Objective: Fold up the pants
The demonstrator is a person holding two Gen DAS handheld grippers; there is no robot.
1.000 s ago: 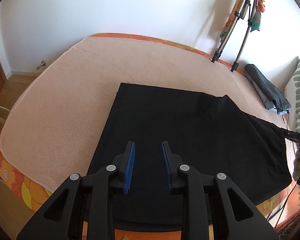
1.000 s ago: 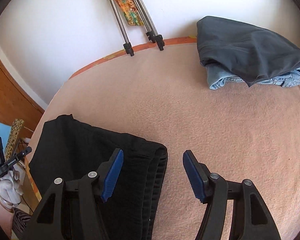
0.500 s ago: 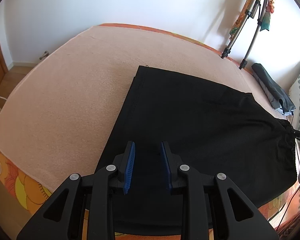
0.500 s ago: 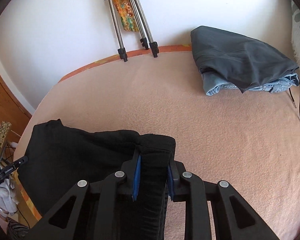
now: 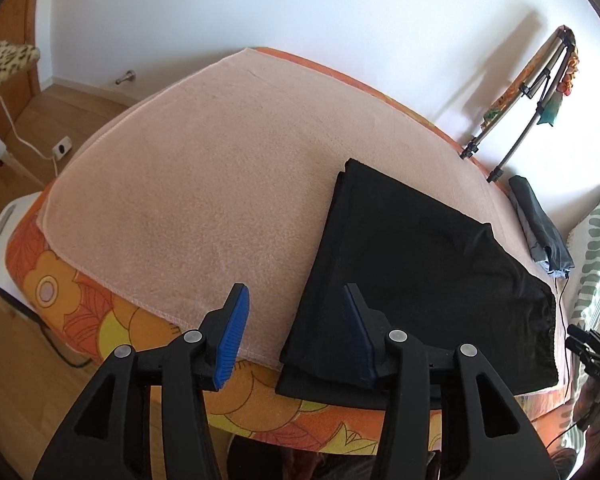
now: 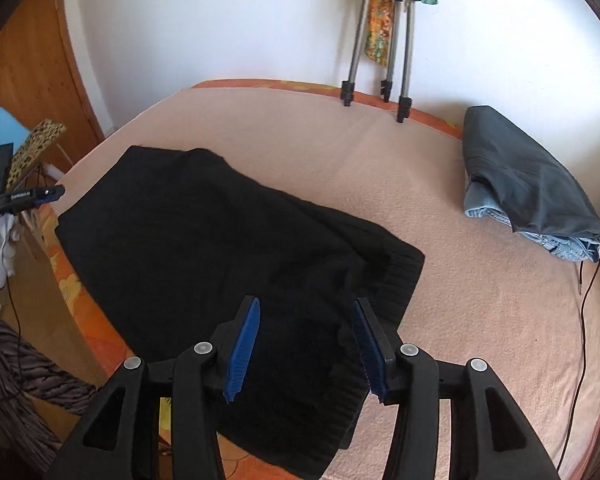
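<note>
The black pants (image 5: 420, 264) lie flat on the bed's peach blanket (image 5: 204, 184), folded lengthwise, the leg ends overhanging the near edge and the ribbed waistband (image 6: 396, 276) at the other end. The left tongs (image 5: 294, 330) are opening with nothing pressed between the blue pads; the pants' edge sits just beside the right-hand pad. The right tongs (image 6: 306, 344) are also opening, hovering over the waistband with cloth below the gap but not clamped. Beyond the waistband, well apart, rests a stack of folded clothes (image 6: 528, 184) (a dark grey piece over blue denim), a thin black cable (image 6: 584, 300) trailing near it. Tripod legs (image 6: 384, 56) stand at the bed's far edge against the white wall.
</note>
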